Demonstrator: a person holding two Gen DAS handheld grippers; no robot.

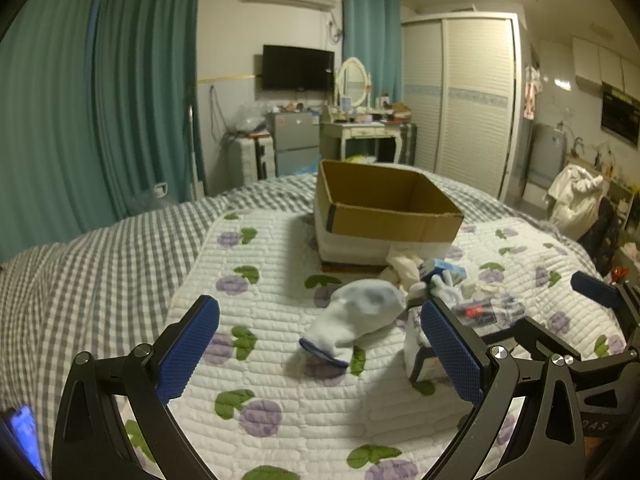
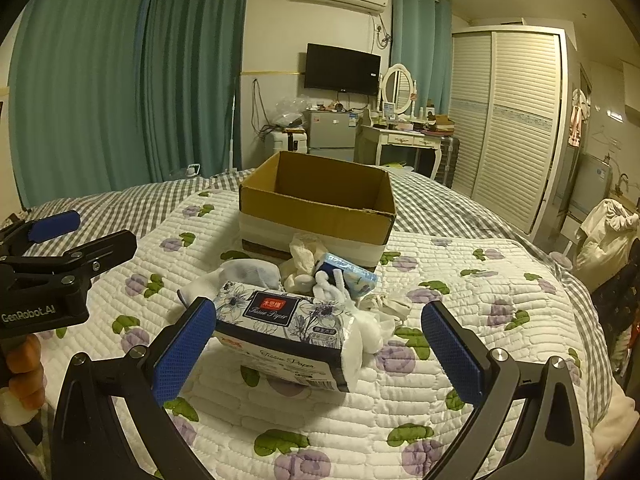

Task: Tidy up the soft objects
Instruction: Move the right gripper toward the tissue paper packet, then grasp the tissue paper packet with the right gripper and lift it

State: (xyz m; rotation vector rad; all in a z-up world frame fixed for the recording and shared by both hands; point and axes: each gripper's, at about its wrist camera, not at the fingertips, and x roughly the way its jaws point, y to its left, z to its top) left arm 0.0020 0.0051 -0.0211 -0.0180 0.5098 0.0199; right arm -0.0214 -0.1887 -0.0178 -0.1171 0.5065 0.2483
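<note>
Just before the cardboard box (image 2: pixel 318 200) on the bed, the tissue pack (image 2: pixel 280 332) sits between the right gripper (image 2: pixel 316 344)'s released jaws, wanting a centred, gentle squeeze, the left gripper (image 1: pixel 316 352) likewise spread.

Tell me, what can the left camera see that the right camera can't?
Only the left wrist view shows the whole white sock lying flat, and a phone screen. Only the right wrist view shows the tissue pack up close, with its label. Both show the open cardboard box, the flowered quilt, and open grippers: left, right.
</note>
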